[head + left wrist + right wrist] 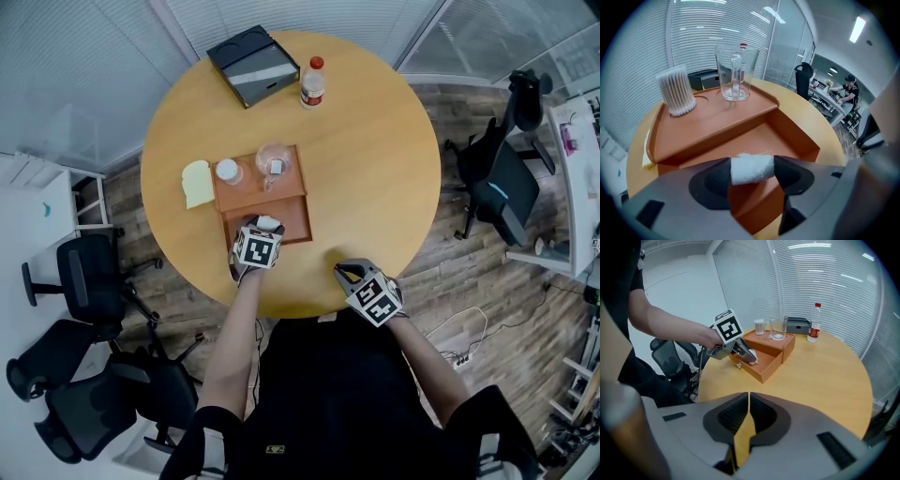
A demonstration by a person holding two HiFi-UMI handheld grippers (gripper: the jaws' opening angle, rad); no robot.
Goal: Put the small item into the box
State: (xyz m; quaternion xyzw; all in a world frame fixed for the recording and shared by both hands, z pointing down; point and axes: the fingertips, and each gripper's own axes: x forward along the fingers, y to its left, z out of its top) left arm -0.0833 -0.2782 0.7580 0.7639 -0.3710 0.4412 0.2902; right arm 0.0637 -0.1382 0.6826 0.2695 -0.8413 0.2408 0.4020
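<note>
My left gripper [262, 228] has its 2 fingers [790, 169] pinching the small white roll [750, 168] by its 2 ends. The roll hangs over the open drawer [787, 140] of the orange box [246, 195], not yet inside. I think the best way is to go down slowly until the roll sits low in the drawer, away from its walls, and then spread the fingers. It looks soft and fluffy, so it may stick to a pad. My right gripper [748, 404] has its fingers pressed together, holding nothing, over the table [375, 169].
</note>
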